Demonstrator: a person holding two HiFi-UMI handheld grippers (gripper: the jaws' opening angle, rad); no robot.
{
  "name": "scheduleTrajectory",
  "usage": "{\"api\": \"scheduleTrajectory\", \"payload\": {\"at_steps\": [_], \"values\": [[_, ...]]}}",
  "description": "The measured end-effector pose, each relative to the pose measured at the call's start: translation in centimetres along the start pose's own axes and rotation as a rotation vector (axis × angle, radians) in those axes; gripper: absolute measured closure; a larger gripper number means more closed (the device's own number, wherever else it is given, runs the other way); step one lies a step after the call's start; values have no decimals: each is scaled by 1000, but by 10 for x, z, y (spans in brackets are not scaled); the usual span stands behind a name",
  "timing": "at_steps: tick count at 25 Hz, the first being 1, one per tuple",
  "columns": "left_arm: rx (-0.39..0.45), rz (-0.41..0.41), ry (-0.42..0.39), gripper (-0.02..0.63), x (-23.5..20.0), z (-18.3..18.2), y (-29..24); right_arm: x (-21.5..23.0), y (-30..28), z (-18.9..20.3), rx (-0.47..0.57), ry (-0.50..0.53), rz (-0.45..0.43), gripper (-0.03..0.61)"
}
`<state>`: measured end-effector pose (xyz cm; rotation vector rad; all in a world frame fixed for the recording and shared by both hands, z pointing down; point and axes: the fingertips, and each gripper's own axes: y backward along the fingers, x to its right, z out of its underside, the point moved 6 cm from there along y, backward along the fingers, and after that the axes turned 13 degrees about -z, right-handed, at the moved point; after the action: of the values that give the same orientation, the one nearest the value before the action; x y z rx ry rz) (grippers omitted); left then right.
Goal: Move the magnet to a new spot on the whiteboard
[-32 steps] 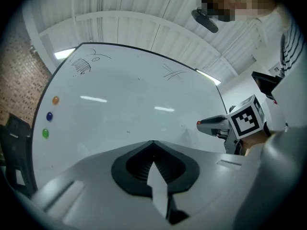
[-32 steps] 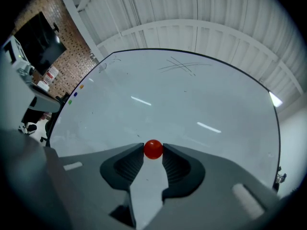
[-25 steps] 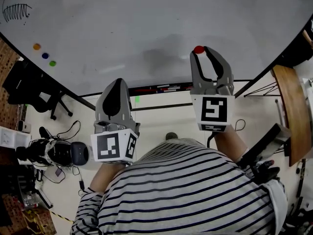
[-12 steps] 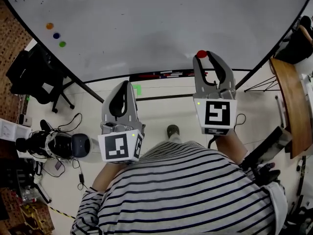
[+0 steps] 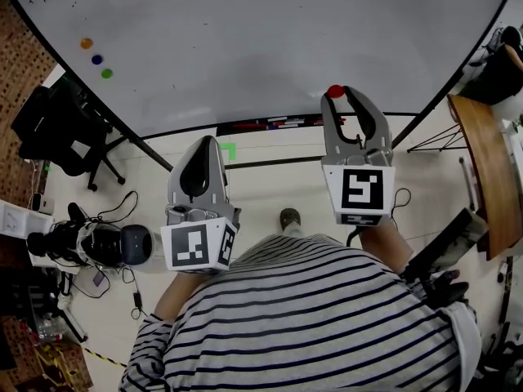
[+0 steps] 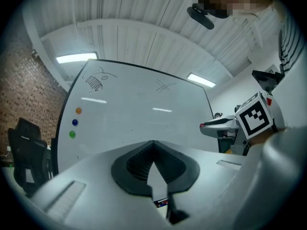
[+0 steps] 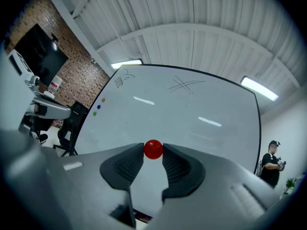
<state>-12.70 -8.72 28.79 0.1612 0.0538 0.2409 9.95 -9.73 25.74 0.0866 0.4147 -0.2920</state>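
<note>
A small red round magnet [image 5: 335, 91] sits between the tips of my right gripper [image 5: 338, 94], which is shut on it in front of the whiteboard's [image 5: 261, 39] lower part. In the right gripper view the magnet [image 7: 153, 149] is pinched between the two dark pads [image 7: 125, 163], with the board [image 7: 182, 109] behind it; whether it touches the board I cannot tell. My left gripper [image 5: 203, 140] hangs lower and to the left, below the board's bottom edge, shut with nothing in it. Its tips [image 6: 153, 143] meet in the left gripper view.
Orange [image 5: 86, 44], blue [image 5: 96, 59] and green [image 5: 106, 73] magnets sit at the board's left side. A marker tray [image 5: 270, 124] runs along its bottom edge. A black office chair [image 5: 57, 129] and camera gear [image 5: 90, 247] are at the left, a wooden table [image 5: 482, 178] at the right.
The head view has shifted, so the board and its coloured magnets sit higher in the picture. Both grippers have dropped slightly in view; the right one still grips the red magnet.
</note>
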Motion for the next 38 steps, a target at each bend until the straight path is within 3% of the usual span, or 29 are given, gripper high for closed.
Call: {"api": "scheduleTrajectory", "payload": {"at_steps": [14,23,32,38], "values": [[16,7,-3,598,6,-4,-18,17,-14,4,-9,13,7,456],[27,-32,1,598,9,-3,-97,69,-93,8,14,40,-10,456],[27,-95,-11,598,12,2,-146,114,-149,22,30,26,-12,456],[22,-117,-19,598,9,5,-162,119,-163,26,31,20,-20,456]]}}
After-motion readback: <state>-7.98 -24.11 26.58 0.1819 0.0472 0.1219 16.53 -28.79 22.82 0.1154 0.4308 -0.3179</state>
